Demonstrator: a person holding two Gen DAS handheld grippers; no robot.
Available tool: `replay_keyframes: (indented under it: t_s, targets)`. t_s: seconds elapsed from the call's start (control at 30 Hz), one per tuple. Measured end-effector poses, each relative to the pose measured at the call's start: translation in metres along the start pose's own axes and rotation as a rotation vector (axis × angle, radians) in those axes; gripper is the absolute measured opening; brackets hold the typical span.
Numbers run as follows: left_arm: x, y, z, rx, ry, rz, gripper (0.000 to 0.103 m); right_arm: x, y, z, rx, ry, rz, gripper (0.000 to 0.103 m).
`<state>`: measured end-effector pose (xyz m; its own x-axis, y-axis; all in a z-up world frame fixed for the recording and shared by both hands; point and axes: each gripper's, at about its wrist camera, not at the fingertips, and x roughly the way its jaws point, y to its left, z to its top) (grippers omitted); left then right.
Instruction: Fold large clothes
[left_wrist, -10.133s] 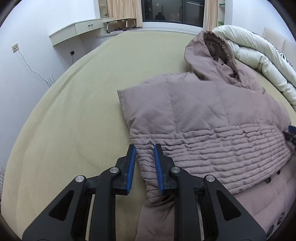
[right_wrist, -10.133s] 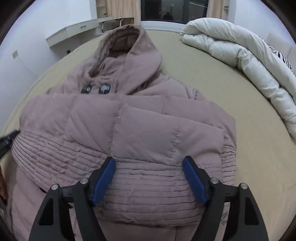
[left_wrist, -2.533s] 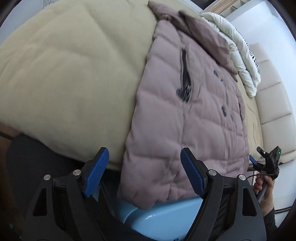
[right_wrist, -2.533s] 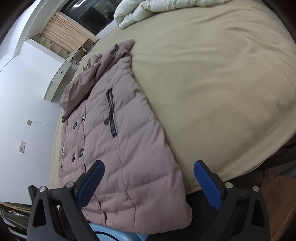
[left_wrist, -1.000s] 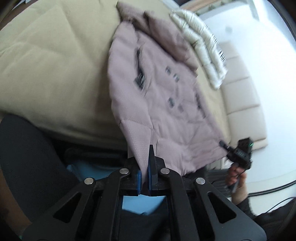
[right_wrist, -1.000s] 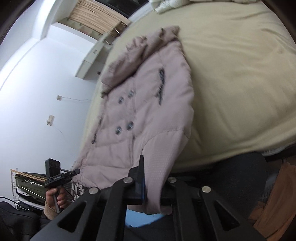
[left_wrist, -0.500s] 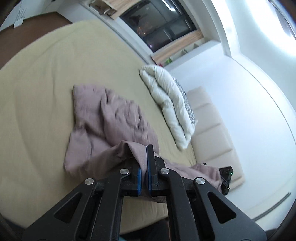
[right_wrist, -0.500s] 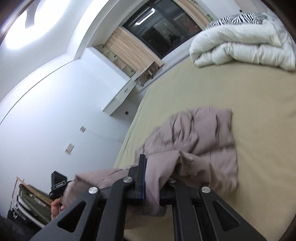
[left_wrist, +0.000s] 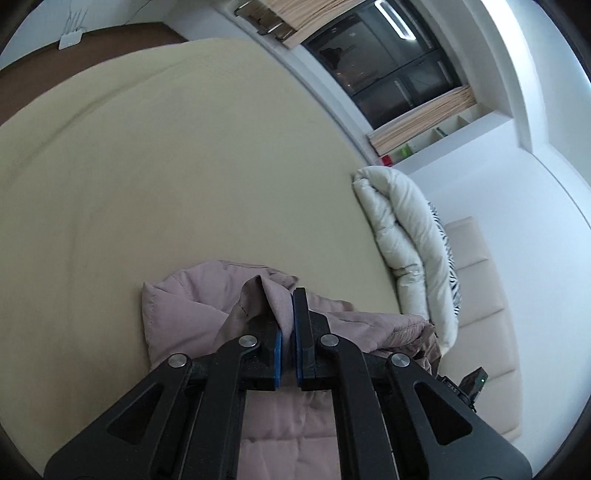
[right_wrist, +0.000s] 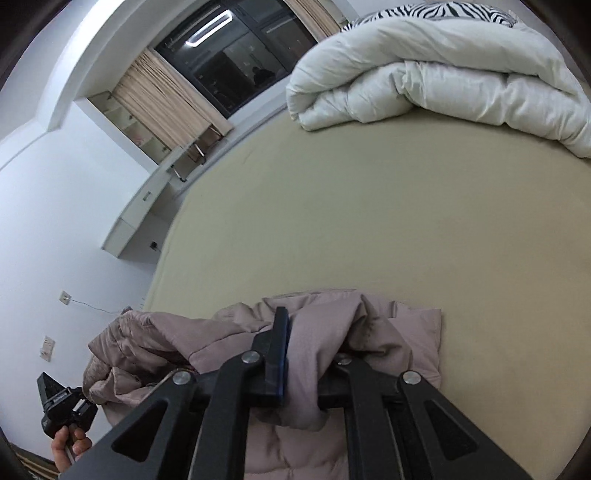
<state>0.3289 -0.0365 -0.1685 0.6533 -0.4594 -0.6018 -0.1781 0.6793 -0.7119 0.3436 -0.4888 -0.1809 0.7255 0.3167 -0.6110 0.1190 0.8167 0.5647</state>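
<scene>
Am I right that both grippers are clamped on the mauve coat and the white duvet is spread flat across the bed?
Not quite. The right wrist view shows the duvet bundled up at the bed's far edge. Both the left gripper and right gripper grip the coat.

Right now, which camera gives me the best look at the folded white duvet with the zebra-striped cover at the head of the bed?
The right wrist view: the white duvet fills its upper right, with its folds and zebra stripes clear. The left wrist view shows the duvet only as a narrow, stretched roll beside the beige headboard.
</scene>
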Motion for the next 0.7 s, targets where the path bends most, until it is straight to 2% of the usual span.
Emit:
replay_keyframes:
  t_s: [0.03, 0.1, 0.13, 0.2, 0.27, 0.3, 0.33, 0.37, 0.43, 0.47, 0.53, 0.57, 0.63, 0.7]
  targets:
    - [0.013, 0.012, 0.002, -0.026, 0.021, 0.017, 0.004, 0.021, -0.004, -0.002, 0.001, 0.045, -0.036, 0.014]
    - [0.027, 0.027, 0.004, -0.053, 0.032, 0.02, 0.005, 0.041, -0.014, -0.008, 0.037, 0.087, -0.046, 0.015]
    - [0.027, 0.033, 0.004, -0.067, 0.024, 0.004, 0.006, 0.04, -0.018, -0.01, 0.059, 0.069, -0.027, 0.018]
    - [0.017, 0.041, 0.003, -0.084, -0.004, -0.009, 0.008, 0.03, -0.023, -0.01, 0.083, 0.03, 0.024, 0.03]
    - [-0.006, 0.043, 0.003, -0.084, -0.083, 0.025, 0.008, 0.013, -0.021, -0.014, 0.089, -0.004, 0.03, 0.067]
    - [-0.017, 0.041, 0.002, -0.069, -0.123, 0.045, 0.008, 0.001, -0.019, -0.014, 0.077, -0.04, 0.022, 0.076]
    - [-0.029, 0.034, 0.001, -0.037, -0.162, 0.068, 0.008, -0.011, -0.015, -0.014, 0.058, -0.074, 0.015, 0.09]
    - [-0.039, 0.021, -0.001, 0.014, -0.2, 0.096, 0.008, -0.024, -0.008, -0.016, 0.02, -0.111, -0.001, 0.095]
    - [-0.046, -0.015, -0.014, 0.171, -0.222, 0.144, 0.008, -0.04, 0.014, -0.021, -0.07, -0.127, -0.023, 0.093]
    - [-0.037, -0.038, -0.022, 0.278, -0.209, 0.175, 0.008, -0.041, 0.029, -0.026, -0.124, -0.094, -0.025, 0.084]
    - [-0.014, -0.073, -0.044, 0.419, -0.172, 0.206, 0.008, -0.026, 0.066, -0.043, -0.255, 0.01, -0.034, 0.068]
    - [0.004, -0.088, -0.058, 0.489, -0.148, 0.232, 0.008, -0.015, 0.086, -0.055, -0.329, 0.055, -0.037, 0.064]
    - [0.035, -0.109, -0.08, 0.594, -0.099, 0.27, 0.008, 0.009, 0.115, -0.074, -0.42, 0.115, -0.022, 0.062]
    - [0.076, -0.12, -0.098, 0.686, -0.049, 0.345, 0.008, 0.035, 0.132, -0.085, -0.466, 0.159, -0.054, 0.061]
